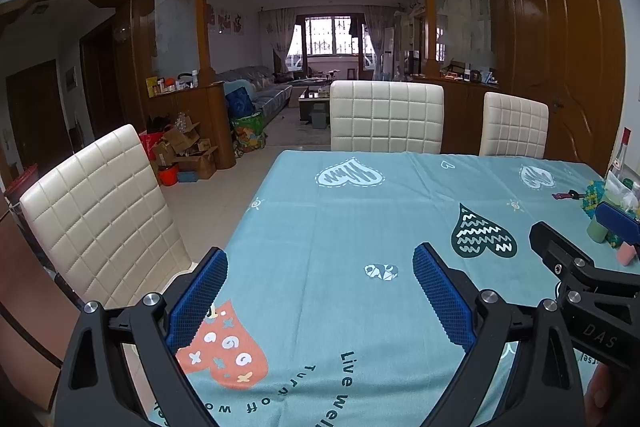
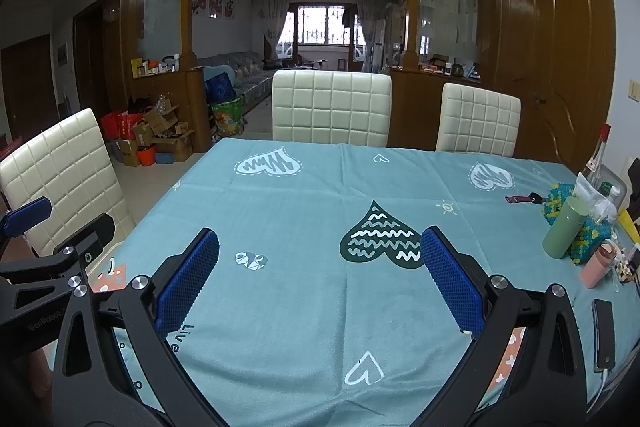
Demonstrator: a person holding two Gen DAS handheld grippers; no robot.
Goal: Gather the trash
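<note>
My left gripper (image 1: 320,255) hovers open over the near left part of a table with a teal heart-print cloth (image 1: 360,211), nothing between its blue pads. Beside it, my right gripper (image 2: 320,235) is open too and empty above the cloth (image 2: 320,187). Each gripper shows at the edge of the other's view: the right gripper's fingers (image 1: 616,219) in the left wrist view, the left gripper's fingers (image 2: 28,215) in the right wrist view. I see no loose scrap on the cloth in front of them; the small dark shape (image 2: 251,261) looks like a print.
Along the table's right edge stand a green cup (image 2: 564,227), a pink bottle (image 2: 598,263), a knitted blue-yellow item (image 2: 560,201), a glass bottle (image 2: 596,155), a watch (image 2: 526,198) and a phone (image 2: 603,335). White padded chairs (image 2: 332,111) ring the table. Cardboard boxes (image 2: 160,135) lie on the floor far left.
</note>
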